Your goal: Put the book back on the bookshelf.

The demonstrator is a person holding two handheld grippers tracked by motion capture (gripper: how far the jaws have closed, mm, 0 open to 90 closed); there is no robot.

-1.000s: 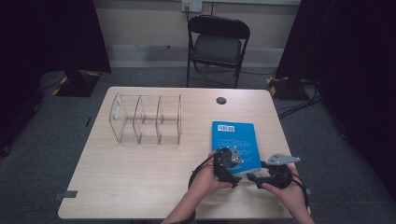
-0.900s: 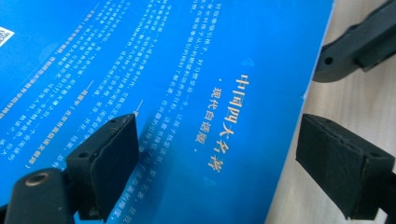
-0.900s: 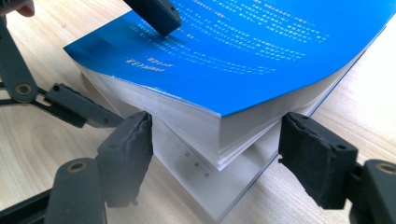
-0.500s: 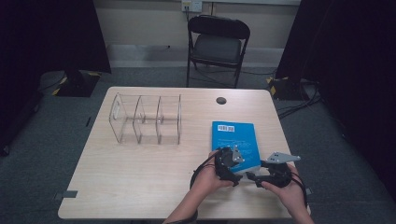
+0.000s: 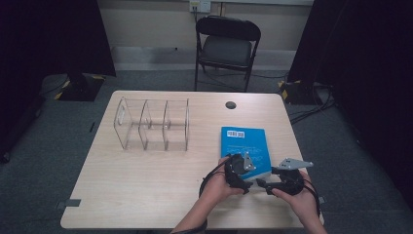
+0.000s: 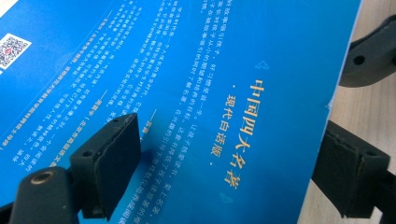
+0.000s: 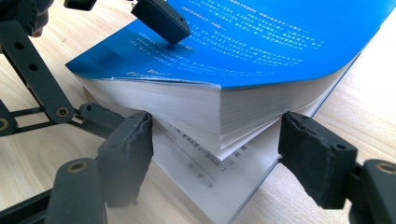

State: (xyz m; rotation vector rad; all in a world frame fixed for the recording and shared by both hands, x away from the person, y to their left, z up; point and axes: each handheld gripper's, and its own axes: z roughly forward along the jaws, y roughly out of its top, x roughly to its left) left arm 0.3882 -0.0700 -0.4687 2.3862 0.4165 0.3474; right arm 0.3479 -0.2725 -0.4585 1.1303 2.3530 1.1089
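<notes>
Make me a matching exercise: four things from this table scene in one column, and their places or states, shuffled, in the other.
Things
1. blue book
2. clear divider rack
3. black round disc
4. folding chair

Places or states
A. on the floor beyond the table's far edge
B. near corner lifted, pages fanned
C. on the table's left half, compartments empty
D. small, near the table's far edge

Pairs: 1-B, 2-C, 3-D, 4-A
</notes>
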